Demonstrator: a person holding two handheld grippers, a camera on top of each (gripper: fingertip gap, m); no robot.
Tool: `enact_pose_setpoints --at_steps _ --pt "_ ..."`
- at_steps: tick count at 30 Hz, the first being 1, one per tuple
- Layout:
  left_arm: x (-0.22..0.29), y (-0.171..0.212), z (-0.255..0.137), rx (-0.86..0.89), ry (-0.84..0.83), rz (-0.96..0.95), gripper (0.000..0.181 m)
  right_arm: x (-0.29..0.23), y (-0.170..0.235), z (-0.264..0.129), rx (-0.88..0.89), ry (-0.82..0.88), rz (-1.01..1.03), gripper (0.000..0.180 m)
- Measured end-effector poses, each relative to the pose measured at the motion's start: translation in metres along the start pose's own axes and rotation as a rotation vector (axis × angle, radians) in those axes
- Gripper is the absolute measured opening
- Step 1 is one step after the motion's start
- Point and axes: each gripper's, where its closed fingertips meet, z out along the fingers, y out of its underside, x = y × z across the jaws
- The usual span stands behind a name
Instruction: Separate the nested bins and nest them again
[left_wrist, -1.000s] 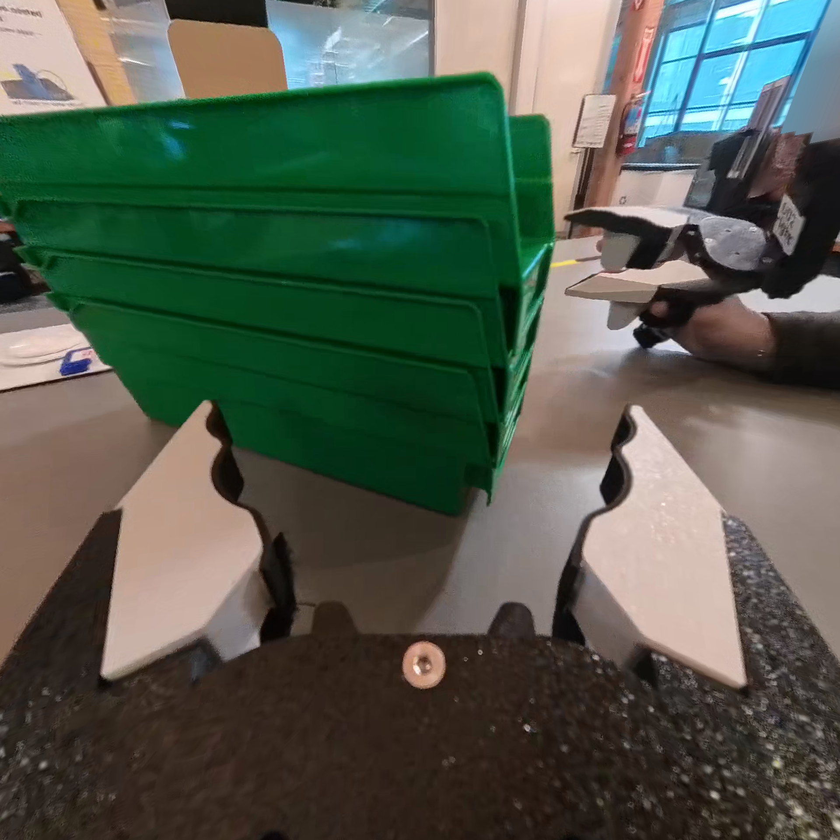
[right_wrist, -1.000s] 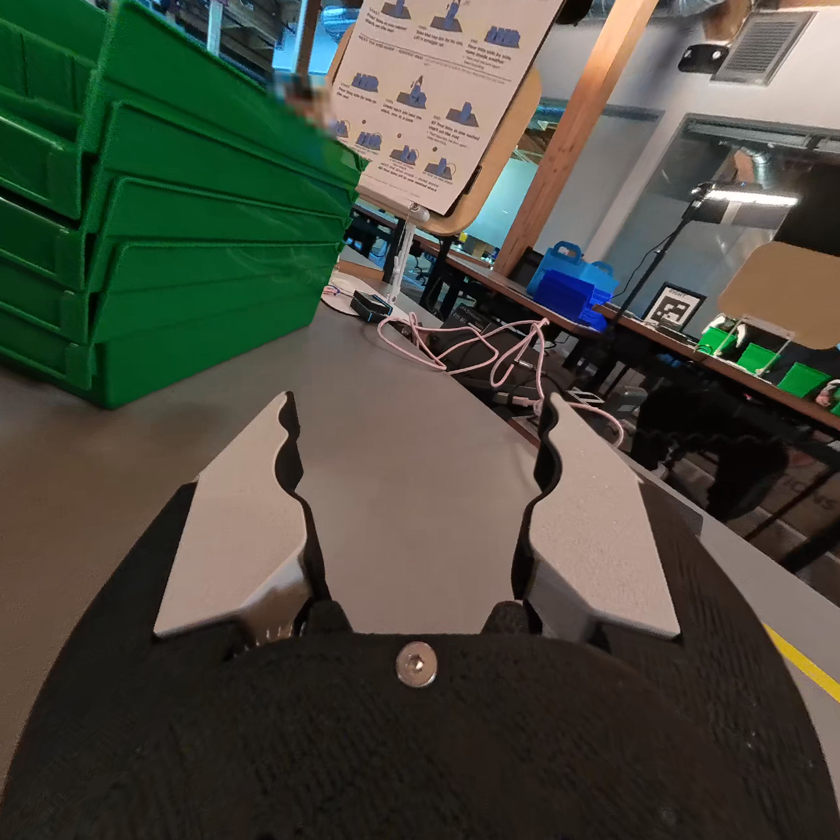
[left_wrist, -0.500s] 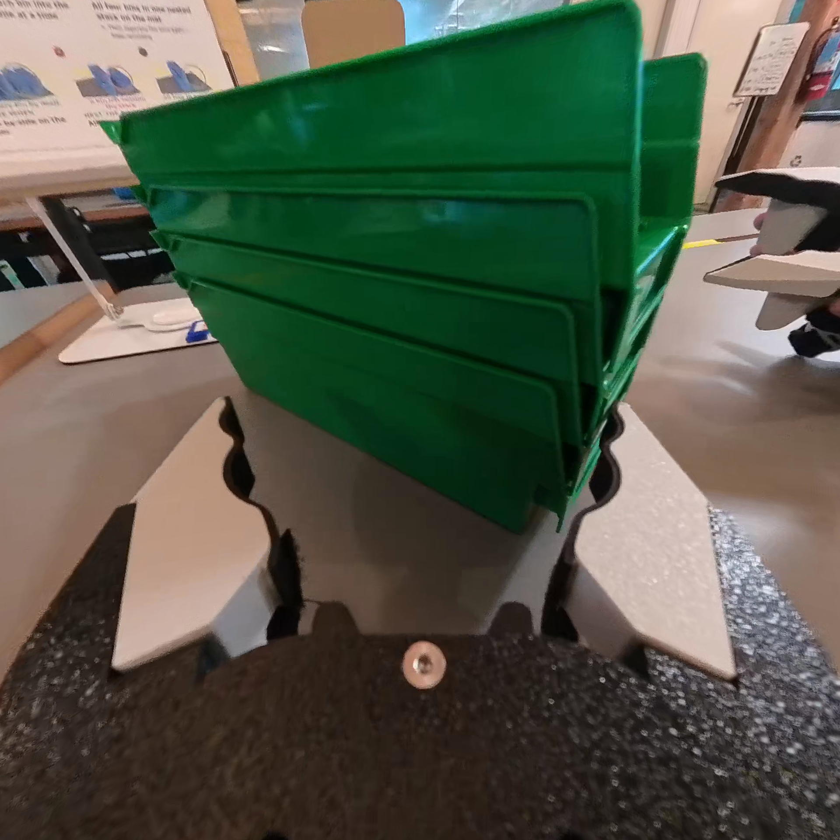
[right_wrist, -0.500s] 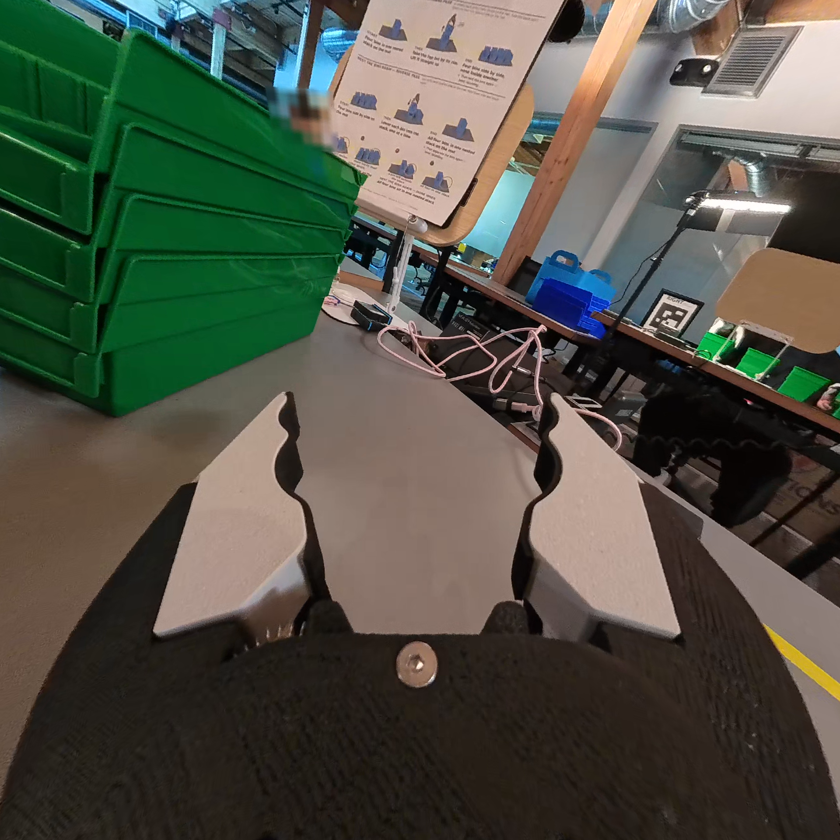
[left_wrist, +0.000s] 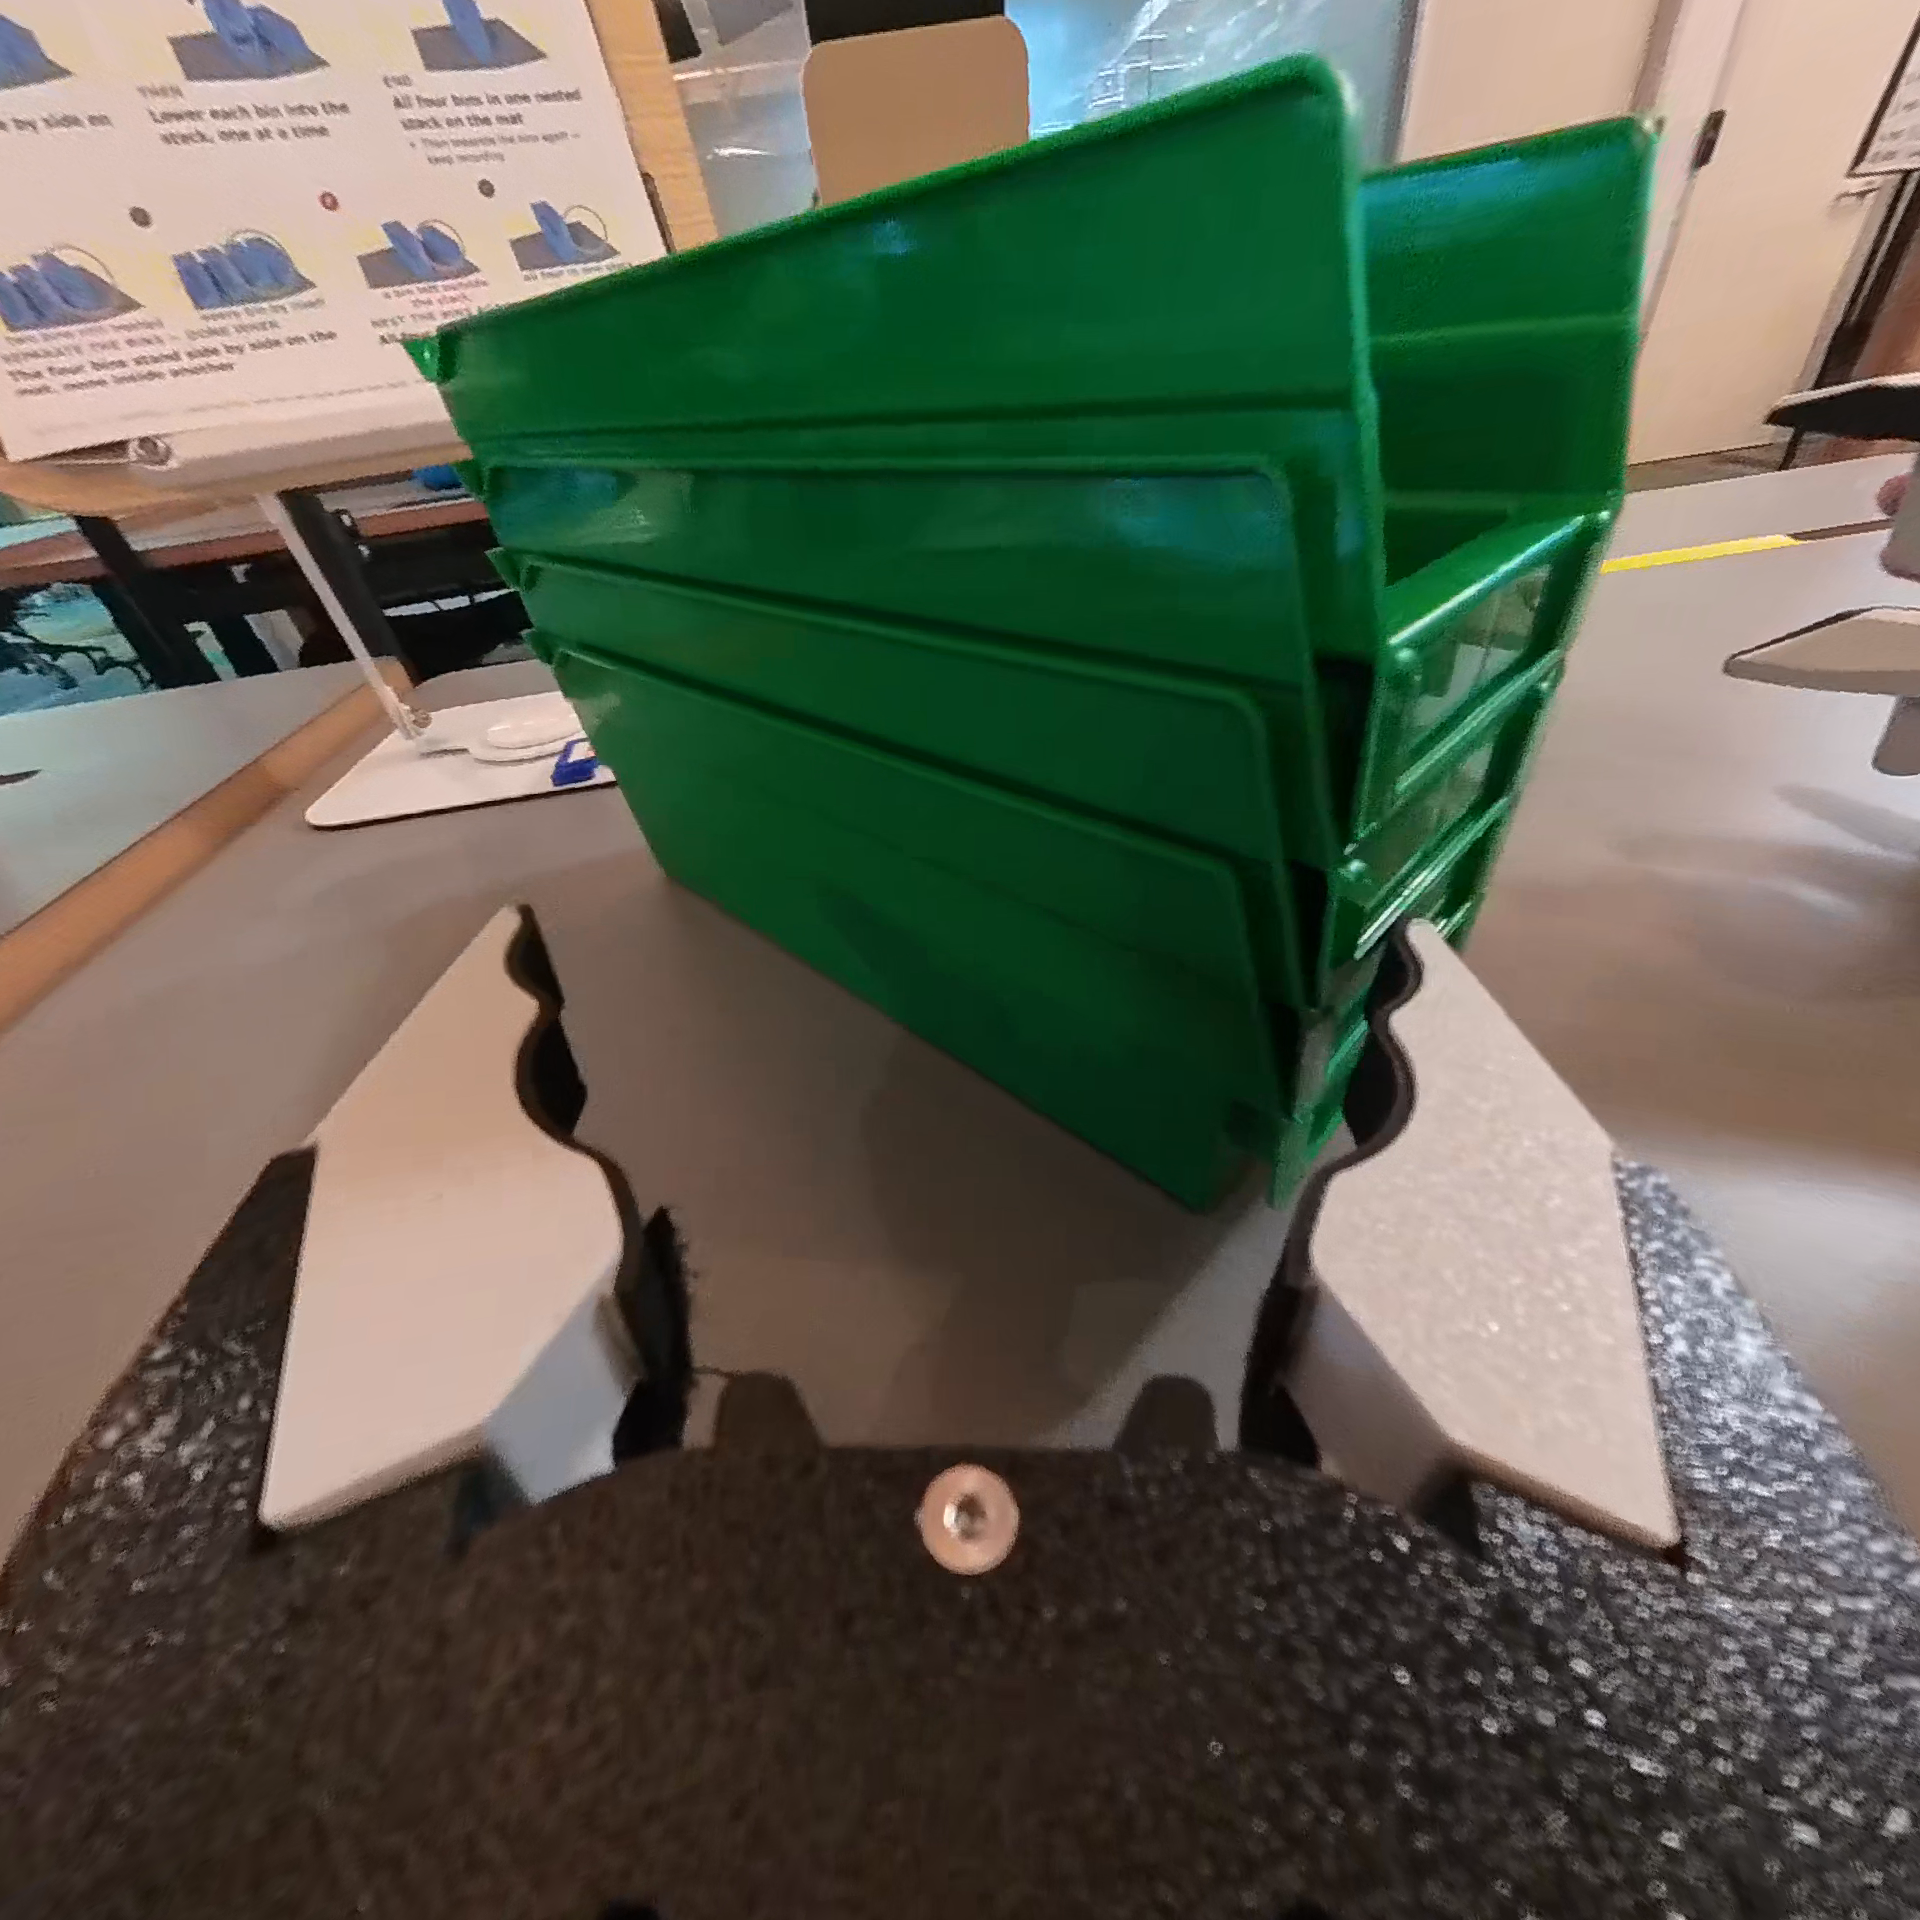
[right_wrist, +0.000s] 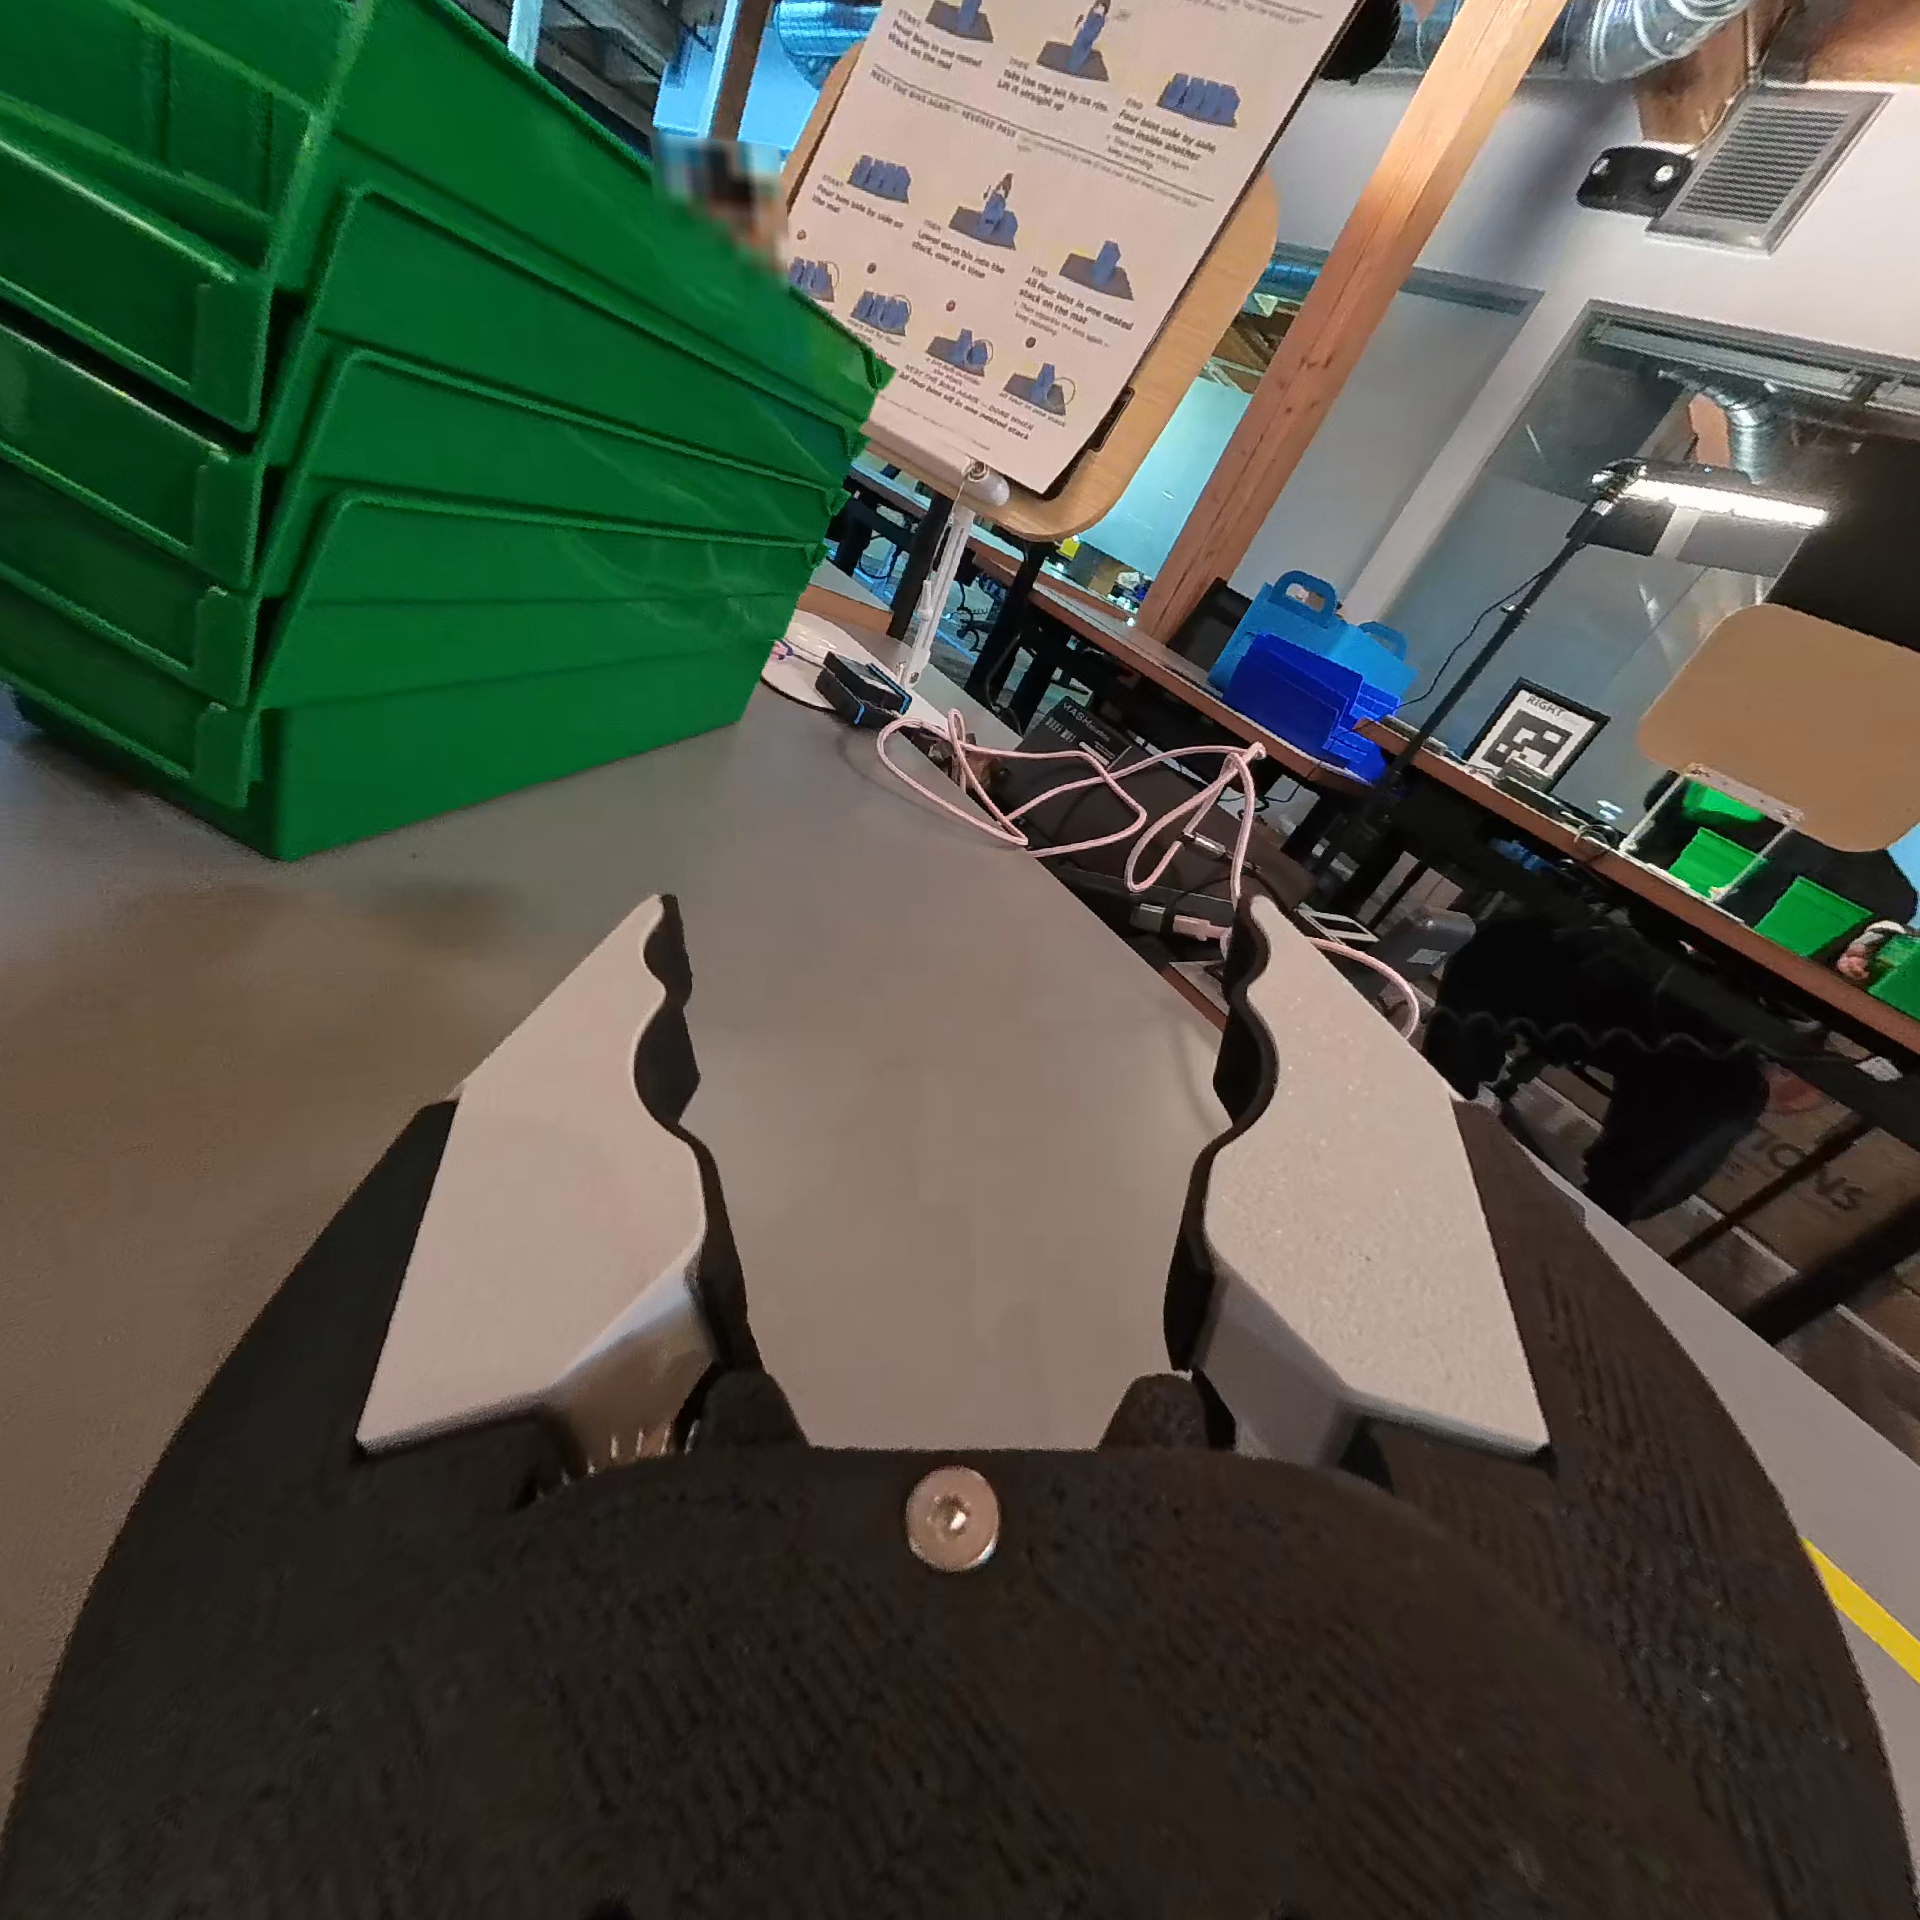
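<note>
Fingers (left_wrist: 1455, 1122) beside green bins' (left_wrist: 935, 582) corner edge

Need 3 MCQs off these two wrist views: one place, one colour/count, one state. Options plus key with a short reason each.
1. Where does the stack of bins stand?
A. on the grey table
B. on the floor
C. on a chair

2. What colour are the bins?
A. blue
B. green
C. red

3. What is the state of the right gripper?
A. shut on a bin
B. shut on the pink cable
C. open, holding nothing

Key: 1 A, the stack's base rests on the grey tabletop in both views. 2 B, every bin wall is green. 3 C, its fingers stand apart with only bare table between them.
</note>
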Motion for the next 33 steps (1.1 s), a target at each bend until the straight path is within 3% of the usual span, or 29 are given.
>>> enact_pose_setpoints --at_steps 18,27,30,33 --pt "-0.043 0.007 -0.012 -0.007 -0.173 -0.143 0.122 0.000 0.000 0.000 -0.004 0.008 -0.017 0.098" --pt "-0.083 0.003 -0.027 0.084 -0.364 -0.274 0.080 -0.003 -0.003 0.000 0.021 -0.019 0.002 0.098" --pt "-0.087 -0.013 -0.037 0.204 -0.331 -0.318 0.099 -0.002 -0.005 0.001 0.032 -0.014 0.012 0.098" --pt "-0.090 -0.036 -0.052 0.298 -0.332 -0.239 0.117 -0.003 -0.004 0.003 0.029 -0.011 0.001 0.098"
